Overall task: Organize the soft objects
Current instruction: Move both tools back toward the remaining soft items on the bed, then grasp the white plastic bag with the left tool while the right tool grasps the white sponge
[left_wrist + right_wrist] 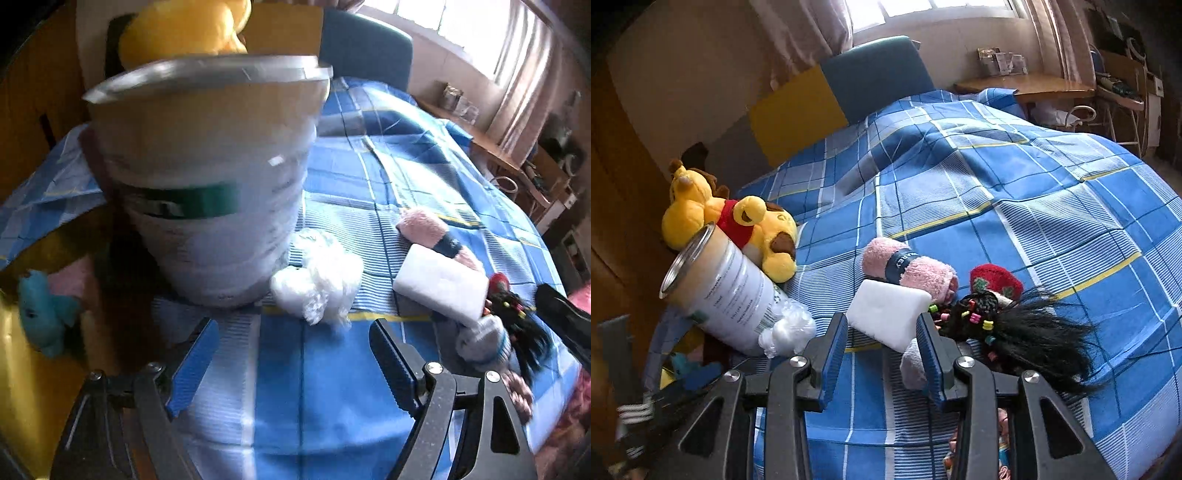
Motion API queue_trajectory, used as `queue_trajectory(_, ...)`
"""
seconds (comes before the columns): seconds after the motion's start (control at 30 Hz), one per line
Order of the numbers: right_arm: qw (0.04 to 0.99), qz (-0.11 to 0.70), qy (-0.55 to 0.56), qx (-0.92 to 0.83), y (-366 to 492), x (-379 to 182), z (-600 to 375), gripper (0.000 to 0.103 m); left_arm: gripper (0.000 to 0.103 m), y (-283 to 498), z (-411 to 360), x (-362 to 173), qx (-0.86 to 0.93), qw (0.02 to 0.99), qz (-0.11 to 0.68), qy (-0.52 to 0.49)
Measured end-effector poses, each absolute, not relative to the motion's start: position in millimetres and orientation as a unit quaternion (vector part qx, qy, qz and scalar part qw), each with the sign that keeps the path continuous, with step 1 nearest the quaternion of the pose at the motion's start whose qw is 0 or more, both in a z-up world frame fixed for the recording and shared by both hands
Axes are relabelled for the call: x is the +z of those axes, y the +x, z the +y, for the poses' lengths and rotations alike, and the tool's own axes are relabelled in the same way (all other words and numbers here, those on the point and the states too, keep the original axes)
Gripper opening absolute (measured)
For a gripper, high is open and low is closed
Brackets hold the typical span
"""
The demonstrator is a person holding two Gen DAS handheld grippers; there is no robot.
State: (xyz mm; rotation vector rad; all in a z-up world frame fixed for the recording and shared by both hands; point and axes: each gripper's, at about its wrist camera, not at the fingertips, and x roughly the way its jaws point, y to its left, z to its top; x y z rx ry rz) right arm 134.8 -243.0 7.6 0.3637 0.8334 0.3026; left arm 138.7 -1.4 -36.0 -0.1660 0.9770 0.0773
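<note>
1. Left wrist view: left gripper (291, 350) with blue-padded fingers spread wide apart, nothing between them, hovering over blue plaid bedspread (369, 177)
2. Just ahead of it, fluffy white cotton wad (317, 280) lies on the bedspread, touching the base of tall white plastic canister with metal rim and green label band (210, 184)
3. Right of the wad: white rectangular foam sponge (439, 284), with rolled pink towel with dark band (432, 232) just behind it
4. Small teal plush toy (44, 310) sits low at left, beside the bed edge; blurred
5. Right wrist view: right gripper (882, 332) jaws apart, not clamped; white sponge (886, 317) sits right at the fingertips, partly between them, contact unclear
6. Pale rolled cloth (912, 362) beside inner face of the right finger
7. Black doll hair with coloured beads (1015, 332) lies just right of the gripper, red knitted item (997, 280) behind it
8. Pink towel (908, 269) touches the sponge's far edge
9. Canister (720, 288) appears tilted, cotton wad (786, 328) at its base, yellow bear plush in red shirt (738, 225) behind it near the headboard side
</note>
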Motion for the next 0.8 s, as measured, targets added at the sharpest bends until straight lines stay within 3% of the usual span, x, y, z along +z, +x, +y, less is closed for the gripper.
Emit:
queue_trajectory(0.2, 0.882, 0.402, 0.193, 0.151, 136.2, 8.1, -247.8, 0.039, 0.083, 158.2, -9.8, -58.1, 0.059, 0.878, 0.471, -0.067)
queue_trajectory(0.23, 0.882, 0.402, 0.194, 0.152, 136.4, 7.9, -247.7, 0.039, 0.076, 160.3, -9.7, -60.6, 0.058, 0.877, 0.471, -0.068)
queue_trajectory(0.27, 0.881, 0.403, 0.194, 0.151, 136.6, 7.6, -247.6, 0.039, 0.051, 162.0, -10.6, -63.3, 0.049, 0.878, 0.470, -0.071)
queue_trajectory(0.3, 0.881, 0.405, 0.193, 0.150, 136.8, 6.8, -246.9, 0.039, 0.037, 163.5, -12.0, -66.4, 0.037, 0.878, 0.472, -0.072)
queue_trajectory(0.43, 0.880, 0.411, 0.189, 0.146, 138.4, 4.0, -245.8, 0.039, 0.025, 154.6, -17.6, -67.0, 0.001, 0.888, 0.456, -0.064)
queue_trajectory(0.5, 0.880, 0.411, 0.187, 0.145, 138.7, 3.6, -246.6, 0.039, 0.011, 137.7, -18.0, -61.6, -0.027, 0.887, 0.456, -0.073)
queue_trajectory(0.7, 0.883, 0.410, 0.184, 0.138, 138.0, 4.0, -247.0, 0.039, 0.011, 87.8, -28.4, -50.8, -0.079, 0.881, 0.463, -0.061)
queue_trajectory(0.73, 0.883, 0.410, 0.183, 0.138, 138.2, 3.9, -246.9, 0.039, 0.013, 81.8, -31.3, -49.8, -0.086, 0.879, 0.465, -0.054)
queue_trajectory(0.8, 0.884, 0.410, 0.181, 0.136, 137.3, 4.0, -246.0, 0.039, 0.026, 71.0, -35.0, -48.3, -0.092, 0.876, 0.470, -0.045)
